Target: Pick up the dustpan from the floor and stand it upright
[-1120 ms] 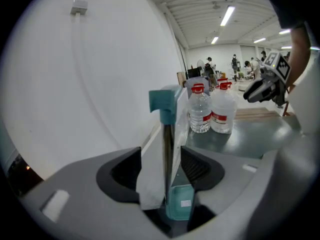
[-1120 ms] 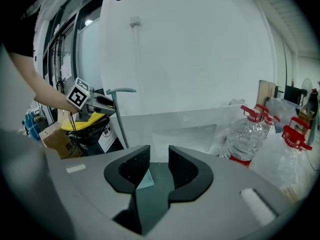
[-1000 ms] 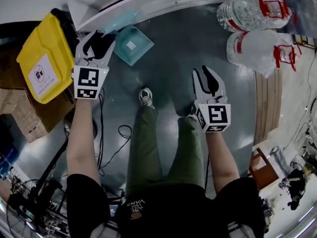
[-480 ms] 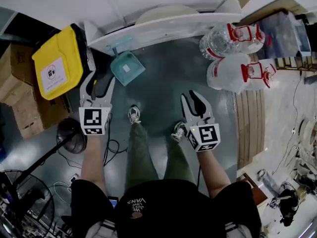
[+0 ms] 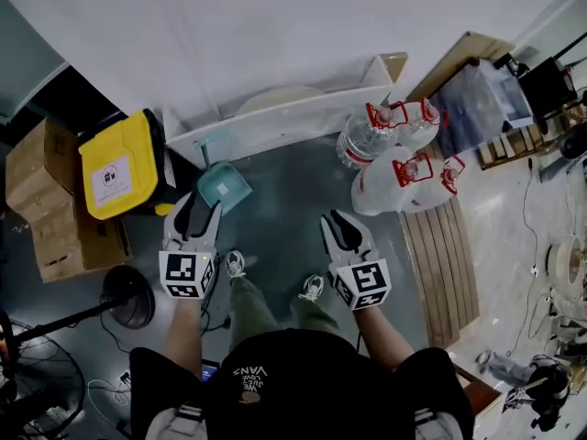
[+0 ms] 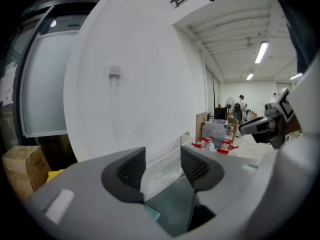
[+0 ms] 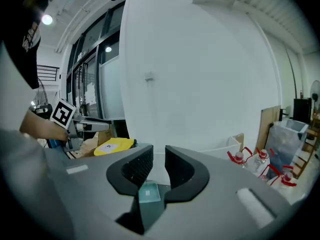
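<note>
Both empty: left gripper (image 5: pixel 200 209) gapes, right gripper (image 5: pixel 340 221) has just been narrowing; dustpan (image 5: pixel 226 187) bears an unreadable white label.

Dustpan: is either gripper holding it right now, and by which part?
Nothing is held. The left gripper is open and empty; the right gripper has just been closing its jaws on nothing. The dustpan sits apart from both.

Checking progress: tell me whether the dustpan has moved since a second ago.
No. The dustpan still rests on the floor with its handle at the long white tray, beside the yellow bin; only the camera's view has shifted.
</note>
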`<move>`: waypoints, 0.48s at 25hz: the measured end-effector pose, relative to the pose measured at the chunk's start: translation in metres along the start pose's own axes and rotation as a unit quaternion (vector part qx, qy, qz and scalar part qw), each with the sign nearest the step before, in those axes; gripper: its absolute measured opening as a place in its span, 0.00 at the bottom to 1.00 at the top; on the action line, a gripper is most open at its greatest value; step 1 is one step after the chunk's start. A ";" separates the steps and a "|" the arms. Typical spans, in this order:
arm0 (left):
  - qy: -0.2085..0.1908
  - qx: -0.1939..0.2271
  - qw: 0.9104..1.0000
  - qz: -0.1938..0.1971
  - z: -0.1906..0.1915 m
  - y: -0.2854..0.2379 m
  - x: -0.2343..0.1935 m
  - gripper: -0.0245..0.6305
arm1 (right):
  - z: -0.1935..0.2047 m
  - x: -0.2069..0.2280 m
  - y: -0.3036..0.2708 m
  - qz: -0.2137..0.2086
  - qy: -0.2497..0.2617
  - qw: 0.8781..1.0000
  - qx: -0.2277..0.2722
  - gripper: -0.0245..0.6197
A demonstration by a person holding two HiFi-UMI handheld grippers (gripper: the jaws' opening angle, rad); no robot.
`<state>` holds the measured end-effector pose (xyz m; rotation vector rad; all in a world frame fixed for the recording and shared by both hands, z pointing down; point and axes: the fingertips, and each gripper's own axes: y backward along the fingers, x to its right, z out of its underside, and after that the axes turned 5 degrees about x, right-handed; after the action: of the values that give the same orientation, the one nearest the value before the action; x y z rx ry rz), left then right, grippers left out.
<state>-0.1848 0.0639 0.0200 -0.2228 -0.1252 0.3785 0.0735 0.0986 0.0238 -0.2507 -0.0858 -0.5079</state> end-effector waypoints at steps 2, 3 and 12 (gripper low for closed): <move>-0.003 0.007 1.000 0.006 -0.012 0.008 0.017 0.44 | -0.004 0.002 0.019 -0.003 -0.001 1.000 -0.004 0.12; -0.003 0.010 1.000 0.008 -0.017 0.011 0.026 0.44 | -0.006 0.003 0.027 -0.005 -0.002 1.000 -0.006 0.11; -0.005 0.041 0.999 0.003 -0.052 0.054 0.095 0.24 | -0.027 0.008 0.085 -0.036 -0.003 0.999 0.027 0.04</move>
<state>-0.1075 0.1387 -0.0353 -0.1398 -0.1194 0.3893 0.1226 0.1598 -0.0200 -0.1968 -0.1152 -0.5762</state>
